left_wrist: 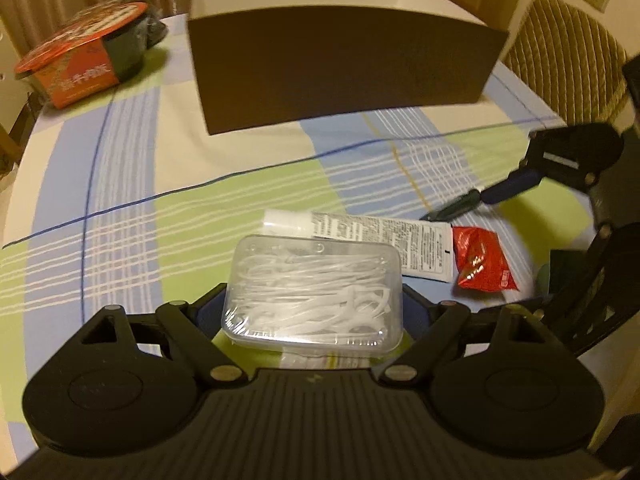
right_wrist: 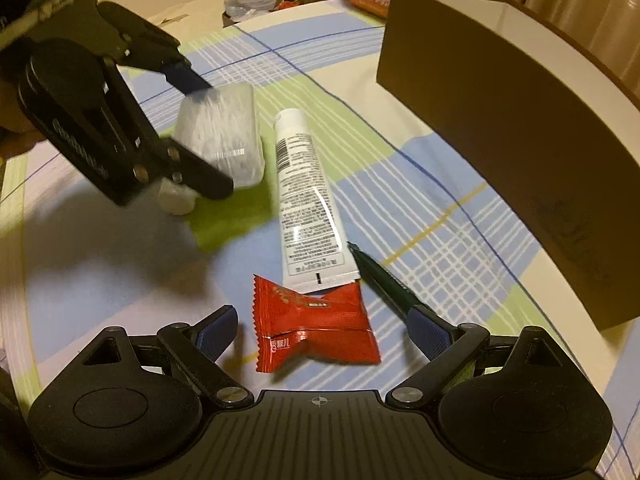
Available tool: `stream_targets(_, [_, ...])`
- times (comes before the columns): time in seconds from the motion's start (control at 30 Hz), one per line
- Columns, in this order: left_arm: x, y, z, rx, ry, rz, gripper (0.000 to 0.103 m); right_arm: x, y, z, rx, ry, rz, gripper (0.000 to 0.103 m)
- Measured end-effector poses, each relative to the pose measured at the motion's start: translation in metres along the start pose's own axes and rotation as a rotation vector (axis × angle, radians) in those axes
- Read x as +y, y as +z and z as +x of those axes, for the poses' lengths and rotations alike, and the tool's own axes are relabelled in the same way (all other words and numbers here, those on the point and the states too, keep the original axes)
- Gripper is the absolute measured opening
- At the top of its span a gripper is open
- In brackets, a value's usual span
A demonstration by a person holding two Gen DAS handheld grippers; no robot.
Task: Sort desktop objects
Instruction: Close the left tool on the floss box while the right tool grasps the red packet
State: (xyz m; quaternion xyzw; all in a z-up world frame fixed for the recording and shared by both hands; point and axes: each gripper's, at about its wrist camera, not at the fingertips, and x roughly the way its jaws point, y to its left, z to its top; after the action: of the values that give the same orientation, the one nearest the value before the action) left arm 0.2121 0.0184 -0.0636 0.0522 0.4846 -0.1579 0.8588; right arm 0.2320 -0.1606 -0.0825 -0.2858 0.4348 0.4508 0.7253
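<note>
Nearest the left wrist lens: left gripper [left_wrist: 312, 308], fingers closed against the two sides of one clear plastic box [left_wrist: 312, 292] of white floss picks, the box raised off the cloth. Nearest the right wrist lens: right gripper [right_wrist: 320, 328], jaws spread wide, holding nothing, with one red snack packet [right_wrist: 316, 328] lying flat on the table between the blue pads. Largest item: one brown open-topped cardboard box [left_wrist: 340, 68] with a pale inside, standing at the far side of the round table [left_wrist: 120, 160] on a checked cloth of blue, green and cream; its front wall blocks any look at its floor. Far left on the table, one tilted orange instant-noodle bowl [left_wrist: 80, 52] with Chinese print too blurred to read. One white tube [right_wrist: 308, 200] lies flat between the clear box and the packet, cap end away from the right gripper, crimped end touching the packet's top edge; it bears a barcode and dense small text, unreadable. One dark green pen [right_wrist: 376, 276] lies just beside the tube's crimp, its rear end under the right gripper's right finger. Packet carries small characters, not legible. A small white lump [right_wrist: 176, 200] sits under the left gripper; what it is I cannot tell. One padded chair [left_wrist: 568, 52] stands behind the table.
</note>
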Motion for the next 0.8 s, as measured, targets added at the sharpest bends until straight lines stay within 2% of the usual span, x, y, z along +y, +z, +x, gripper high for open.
stream_targets(0.1, [0.002, -0.002, -0.004, -0.008, 0.006, -0.008, 0.084, -0.001, 0.001, 0.004, 0.006, 0.01, 0.001, 0.092])
stream_targets(0.13, [0.002, -0.003, -0.005, -0.009, 0.007, -0.011, 0.084, -0.001, 0.002, 0.005, 0.008, 0.013, 0.001, 0.085])
stream_targets(0.17, [0.002, -0.004, -0.005, -0.009, 0.006, -0.013, 0.084, -0.001, 0.002, 0.006, 0.01, 0.016, 0.002, 0.07])
stream_targets(0.27, [0.002, -0.005, -0.007, -0.019, 0.012, -0.019, 0.084, -0.001, 0.003, 0.008, 0.012, 0.021, 0.003, 0.068])
stream_targets(0.3, [0.002, -0.006, -0.008, -0.022, 0.014, -0.022, 0.084, 0.0, 0.003, 0.005, 0.007, 0.015, 0.004, 0.061])
stream_targets(0.43, [0.003, -0.007, -0.014, -0.037, 0.022, -0.024, 0.084, 0.003, 0.004, -0.004, -0.013, -0.006, 0.007, 0.047])
stream_targets(0.8, [-0.005, -0.003, -0.036, -0.1, 0.043, 0.001, 0.084, 0.011, 0.007, -0.029, -0.069, -0.066, 0.017, 0.045])
